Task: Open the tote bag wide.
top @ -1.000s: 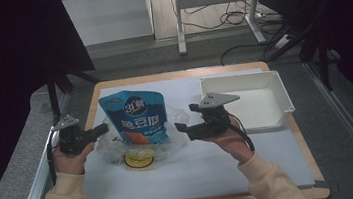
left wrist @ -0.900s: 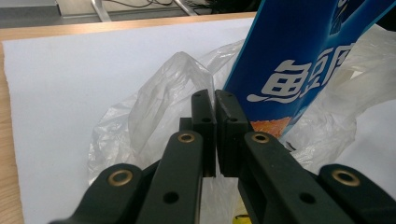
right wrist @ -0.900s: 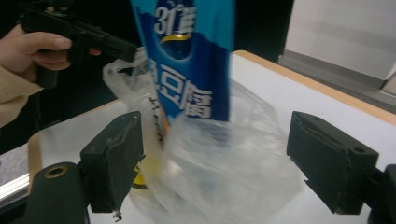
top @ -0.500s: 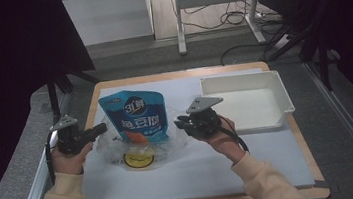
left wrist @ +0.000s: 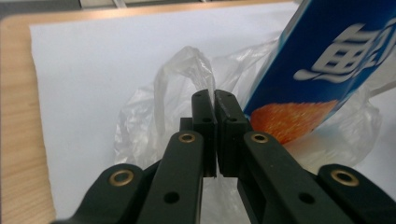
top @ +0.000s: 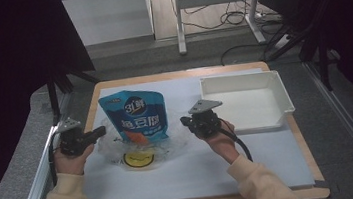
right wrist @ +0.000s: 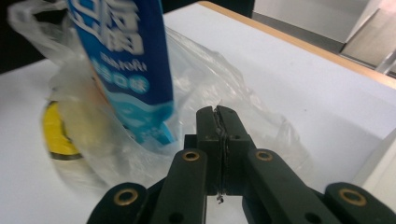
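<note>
Both grippers now pinch the clear bag (top: 119, 142) from opposite sides. Left gripper (top: 99, 133) — jaws together, clamped on a fold of bag film that rises just past its tips in the left gripper view (left wrist: 187, 70). Right gripper (top: 185, 122) has just closed: 1 s ago its jaws stood apart beside the bag, now they sit pressed together with a thin sliver of film caught in the seam, best seen in the right gripper view (right wrist: 217, 116). The hand also came down toward the table since the earlier frames. The blue pouch (top: 137, 115) stands tilted in the bag's mouth between the 2 grippers, just ahead and to the right of the left tips (left wrist: 327, 51), ahead-left of the right tips (right wrist: 126, 60). A yellow disc (top: 138, 158) lies inside the bag below the pouch. White tray (top: 285, 102) sits behind the right gripper, untouched. Judgement: with both sides gripped, the bag mouth can be pulled open or lifted around the pouch — the right grip looks thin, so the film could slip.
</note>
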Action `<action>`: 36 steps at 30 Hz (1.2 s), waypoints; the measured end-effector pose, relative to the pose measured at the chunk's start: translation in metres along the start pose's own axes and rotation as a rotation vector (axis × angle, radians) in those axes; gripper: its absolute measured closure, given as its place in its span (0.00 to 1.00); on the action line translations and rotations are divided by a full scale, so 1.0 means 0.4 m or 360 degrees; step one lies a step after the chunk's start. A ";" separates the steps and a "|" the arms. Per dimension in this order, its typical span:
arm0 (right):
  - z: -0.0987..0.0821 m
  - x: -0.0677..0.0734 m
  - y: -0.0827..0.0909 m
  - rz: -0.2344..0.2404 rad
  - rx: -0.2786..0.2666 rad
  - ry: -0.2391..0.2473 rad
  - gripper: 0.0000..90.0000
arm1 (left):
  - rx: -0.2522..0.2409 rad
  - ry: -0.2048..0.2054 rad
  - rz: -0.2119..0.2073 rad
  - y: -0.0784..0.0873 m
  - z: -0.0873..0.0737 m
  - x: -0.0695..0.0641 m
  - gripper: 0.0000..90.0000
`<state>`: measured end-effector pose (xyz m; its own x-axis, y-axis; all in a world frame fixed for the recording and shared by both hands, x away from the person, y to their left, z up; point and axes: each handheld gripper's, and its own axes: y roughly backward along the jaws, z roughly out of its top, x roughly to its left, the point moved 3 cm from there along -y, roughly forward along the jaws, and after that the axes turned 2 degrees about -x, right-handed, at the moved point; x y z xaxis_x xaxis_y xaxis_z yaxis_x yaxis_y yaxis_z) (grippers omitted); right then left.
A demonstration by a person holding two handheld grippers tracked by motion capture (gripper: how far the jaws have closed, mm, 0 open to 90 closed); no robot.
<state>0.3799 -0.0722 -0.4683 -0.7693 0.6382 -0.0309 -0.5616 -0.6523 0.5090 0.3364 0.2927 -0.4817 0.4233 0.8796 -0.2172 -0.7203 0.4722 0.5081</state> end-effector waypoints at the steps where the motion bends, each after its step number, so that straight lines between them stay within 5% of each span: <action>1: 0.000 0.000 0.000 0.0000 0.0000 0.0000 0.98 | 0.0000 0.0000 0.0000 0.000 0.000 0.000 0.98; 6: -0.042 -0.001 -0.042 -0.0036 0.0048 -0.0005 0.98 | 0.0025 -0.0009 0.0020 -0.015 -0.014 0.010 0.98; 19: -0.073 -0.017 -0.063 -0.0081 0.0059 -0.0033 0.98 | 0.0028 0.0034 0.0018 -0.024 -0.032 0.033 0.98; 36: -0.140 -0.037 -0.131 -0.0143 0.0199 -0.0098 0.98 | 0.0174 0.0080 0.0083 -0.116 -0.097 0.081 0.98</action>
<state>0.4039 -0.0703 -0.5426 -0.6954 0.7180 -0.0299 -0.5818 -0.5380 0.6100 0.3620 0.3015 -0.5447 0.3569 0.9058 -0.2284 -0.6750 0.4191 0.6072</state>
